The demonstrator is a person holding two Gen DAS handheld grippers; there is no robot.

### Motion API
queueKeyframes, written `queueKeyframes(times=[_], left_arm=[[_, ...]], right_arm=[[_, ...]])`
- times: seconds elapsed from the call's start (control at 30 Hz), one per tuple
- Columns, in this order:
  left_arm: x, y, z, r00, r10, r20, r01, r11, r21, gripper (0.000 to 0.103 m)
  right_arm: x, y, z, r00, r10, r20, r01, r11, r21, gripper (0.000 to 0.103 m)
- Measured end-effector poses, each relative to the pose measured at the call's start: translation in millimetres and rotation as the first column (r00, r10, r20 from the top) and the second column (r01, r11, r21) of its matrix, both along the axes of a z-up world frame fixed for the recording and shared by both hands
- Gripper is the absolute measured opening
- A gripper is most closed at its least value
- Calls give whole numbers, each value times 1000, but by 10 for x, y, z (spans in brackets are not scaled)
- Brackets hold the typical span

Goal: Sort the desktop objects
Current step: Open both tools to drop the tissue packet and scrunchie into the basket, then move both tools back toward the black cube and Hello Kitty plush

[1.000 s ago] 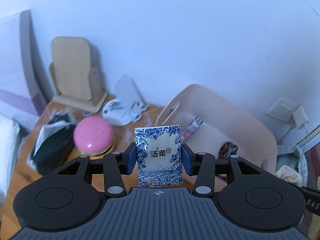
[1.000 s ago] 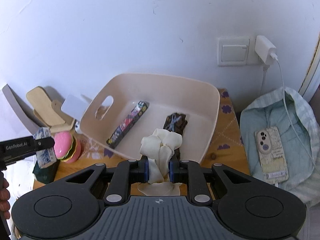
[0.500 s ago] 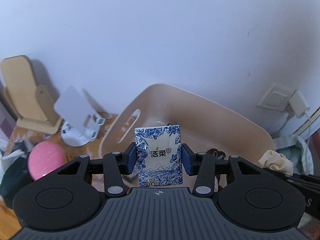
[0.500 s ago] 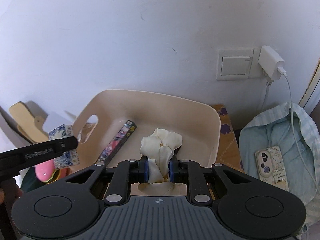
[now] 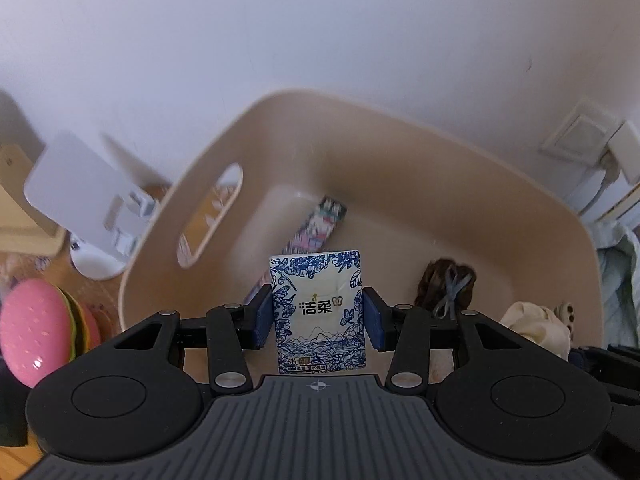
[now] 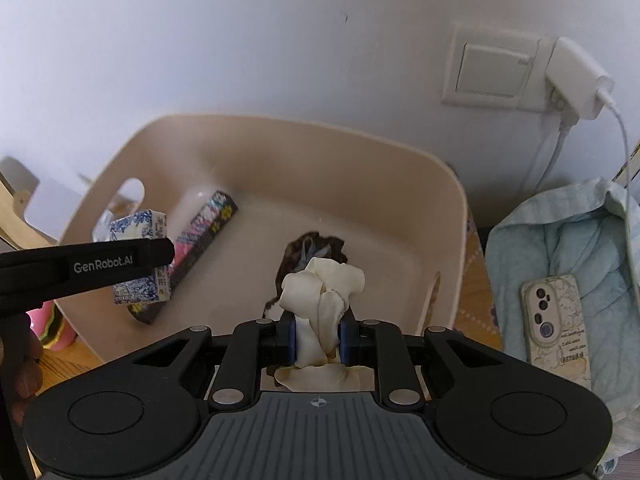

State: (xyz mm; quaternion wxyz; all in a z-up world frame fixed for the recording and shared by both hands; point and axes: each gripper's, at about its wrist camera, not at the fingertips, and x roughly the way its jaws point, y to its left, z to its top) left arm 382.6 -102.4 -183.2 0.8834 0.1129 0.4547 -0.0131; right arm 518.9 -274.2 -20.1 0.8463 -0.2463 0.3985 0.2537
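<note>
Left tool clamped on the tissue pack, right tool on a cream scrunchie. Both have swung from the tabletop to hover over the beige basket; beyond lie a patterned box and dark scrunchie. Release likely next.

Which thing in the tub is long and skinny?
The patterned box lying on the left of the tub. The brown scrunchie beside it is short and bunched.

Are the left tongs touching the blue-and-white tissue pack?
Touching. The left wrist view shows the left tongs with both blue pads pressed against the sides of the blue-and-white tissue pack.
</note>
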Motion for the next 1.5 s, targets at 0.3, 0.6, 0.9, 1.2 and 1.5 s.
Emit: queueKeyframes(times=[0.3, 0.6, 0.9, 1.2, 1.5], left_arm=[[-3, 103, -41, 1000, -23, -5, 23, 1000, -14, 66], [-59, 65, 192, 998, -47, 38, 48, 999, -19, 74], [-232, 71, 377, 998, -47, 47, 47, 999, -18, 74], [-461, 158, 577, 996, -39, 81, 40, 999, -19, 74], [-746, 382, 766, 993, -54, 103, 56, 998, -13, 74]], right_arm=[[-8, 49, -97, 999, 38, 1, -38, 999, -34, 50], [-75, 25, 68, 998, 54, 14, -54, 999, 6, 92], [-179, -43, 178, 997, 75, 11, -75, 997, 15, 96], [-314, -106, 259, 991, 131, -19, -131, 991, 21, 97], [-626, -156, 307, 988, 153, -15, -152, 988, 39, 99]])
